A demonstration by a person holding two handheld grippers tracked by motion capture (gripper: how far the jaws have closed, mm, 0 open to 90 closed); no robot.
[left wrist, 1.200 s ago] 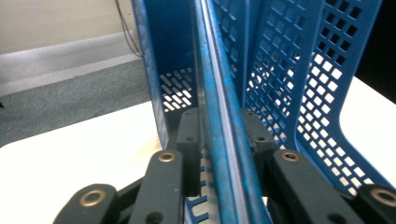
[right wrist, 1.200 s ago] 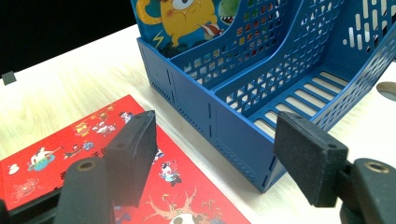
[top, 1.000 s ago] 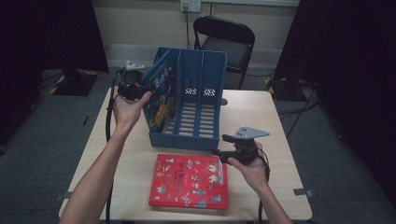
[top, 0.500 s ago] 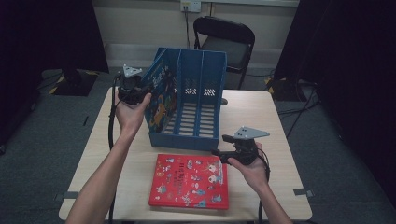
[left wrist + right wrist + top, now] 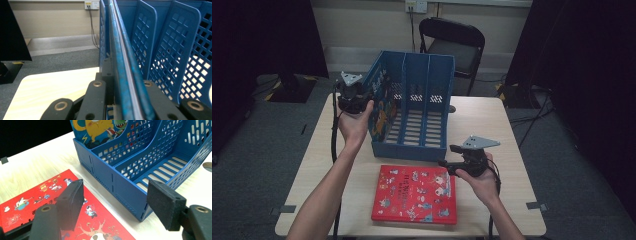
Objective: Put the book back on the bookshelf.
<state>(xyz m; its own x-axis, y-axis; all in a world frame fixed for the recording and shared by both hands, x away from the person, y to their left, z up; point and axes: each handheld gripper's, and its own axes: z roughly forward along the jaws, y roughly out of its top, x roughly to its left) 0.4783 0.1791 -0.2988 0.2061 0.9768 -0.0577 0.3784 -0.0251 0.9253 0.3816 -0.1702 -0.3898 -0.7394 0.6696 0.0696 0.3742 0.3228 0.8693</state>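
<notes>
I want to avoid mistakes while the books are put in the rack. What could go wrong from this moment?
1. The left claw grips a blue book in the outer slot of the blue file rack; pushing sideways might tip or slide the rack.
2. The right claw is open above the red book, which lies flat, so a grip on it may slip.

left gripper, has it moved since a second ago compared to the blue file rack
Yes. In the high view the left gripper has shifted right, from just off the blue file rack to against its left wall. Its fingers clamp a blue book standing there.
</notes>
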